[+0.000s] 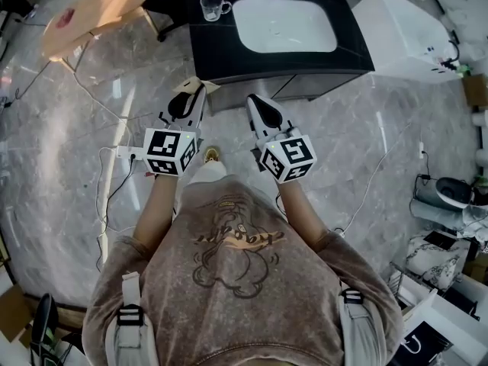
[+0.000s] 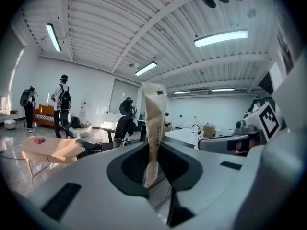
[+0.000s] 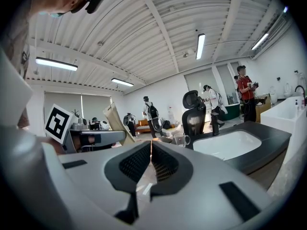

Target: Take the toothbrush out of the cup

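Starting closest in: the person holds both tools out in front, side by side and about level. The left gripper (image 2: 152, 153) is clamped on a tan paper sleeve (image 2: 154, 114), which stands upright out of the jaws. Could be a wrapped toothbrush, but nothing shows what's inside, so that's only a guess. The right gripper (image 3: 149, 156) has its jaws pressed together with nothing between them.

Just past the tips comes the dark counter (image 1: 221, 52) with the white sink (image 1: 284, 25) set into it. The cup (image 1: 213, 6), a clear glass mug, sits at the far left corner of that counter, beside the sink.

Here's the odd bit: no toothbrush can be made out sticking up from the cup in any view, so its long axis can't be called. The cup is small and see-through, so it's hard to be sure.

Position-wise, the cup lies well ahead of both grippers, a bit more in line with the left one. That one's busy though, so the free right gripper looks like the better bet, reaching forward and across to the left.
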The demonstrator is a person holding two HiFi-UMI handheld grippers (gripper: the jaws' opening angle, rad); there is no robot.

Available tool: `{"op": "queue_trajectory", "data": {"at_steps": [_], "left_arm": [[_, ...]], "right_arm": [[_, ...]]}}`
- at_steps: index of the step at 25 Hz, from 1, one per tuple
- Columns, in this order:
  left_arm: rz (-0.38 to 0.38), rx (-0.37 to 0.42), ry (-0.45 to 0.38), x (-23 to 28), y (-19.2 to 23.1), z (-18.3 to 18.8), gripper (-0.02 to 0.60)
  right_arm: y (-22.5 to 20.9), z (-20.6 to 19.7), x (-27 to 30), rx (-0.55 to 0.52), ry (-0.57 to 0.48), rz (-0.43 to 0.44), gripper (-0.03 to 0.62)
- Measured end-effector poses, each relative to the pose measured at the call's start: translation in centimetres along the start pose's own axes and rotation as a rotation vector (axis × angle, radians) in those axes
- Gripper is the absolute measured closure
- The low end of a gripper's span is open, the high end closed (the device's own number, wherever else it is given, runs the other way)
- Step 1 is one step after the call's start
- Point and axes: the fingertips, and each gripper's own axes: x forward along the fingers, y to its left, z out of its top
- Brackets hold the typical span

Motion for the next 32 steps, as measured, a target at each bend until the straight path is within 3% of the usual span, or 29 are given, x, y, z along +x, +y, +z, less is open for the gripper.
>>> {"op": "queue_trajectory", "data": {"at_steps": [9, 16, 32], "left_arm": [[0.006, 0.006, 0.001, -5.9, -7.2, -2.4, 0.511], [0.001, 0.0, 0.009, -10.4, -10.4, -3.4, 0.511], [-0.008, -0.014, 0.06, -17.2, -9.5, -3.6, 0.511]], "right_arm": [[3.2, -3.3, -9.0, 0.0, 0.018, 0.018, 0.574], [5.4, -4.9, -13.1, 0.007, 0.022, 0.021, 0.574], [11.0, -4.5, -13.2, 0.019, -0.011, 0.03, 0.574]]}}
